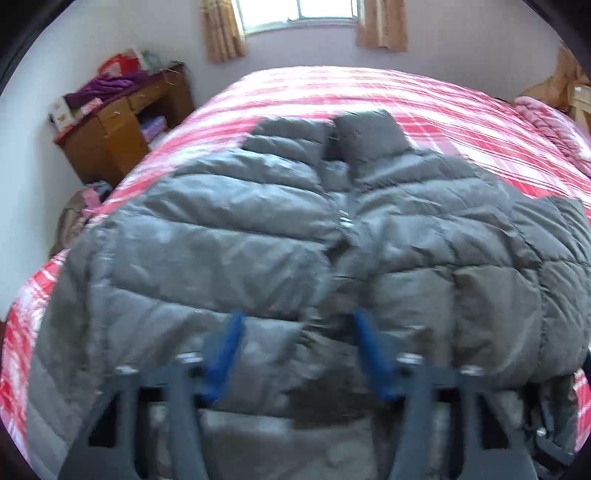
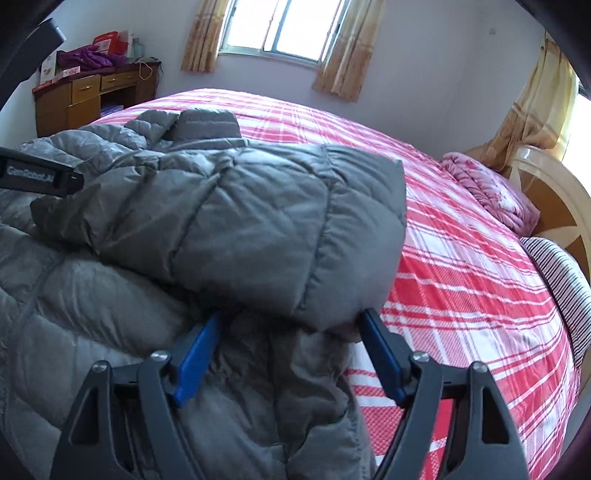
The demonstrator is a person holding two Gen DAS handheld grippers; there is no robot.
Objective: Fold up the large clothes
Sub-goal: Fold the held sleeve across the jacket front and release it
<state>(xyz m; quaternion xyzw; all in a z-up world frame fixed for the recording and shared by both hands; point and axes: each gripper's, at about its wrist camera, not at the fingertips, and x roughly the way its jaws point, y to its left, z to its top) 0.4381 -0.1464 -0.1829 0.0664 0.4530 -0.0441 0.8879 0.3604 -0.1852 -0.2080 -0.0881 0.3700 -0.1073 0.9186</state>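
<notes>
Nearest the lens in the left wrist view are the blue pads of the left gripper (image 1: 295,325), hanging over the lower front of a grey puffer jacket (image 1: 229,236) with fabric bunched between them; the picture is smeared, so I cannot tell whether the pads pinch that fabric or merely straddle it. Beyond its tips the jacket lies face up on the red plaid bedspread (image 1: 424,107), zipper running away toward the collar (image 1: 332,136) at the far end. In the right wrist view the right gripper (image 2: 291,321) stands with its jaws spread wide, the folded-over sleeve (image 2: 258,221) sitting just ahead of and between the pads; they flank its cuff end, and no clamping is visible. The sleeve lies crosswise over the jacket's body, probably to narrow the garment before the hem is brought up. Left of this gripper the dark body of the other tool (image 2: 37,175) shows at the frame edge. Far beyond both tools stand a wooden desk (image 2: 92,96) and a curtained window (image 2: 284,27); right of the right gripper a pink blanket (image 2: 491,192) rests by the headboard.
</notes>
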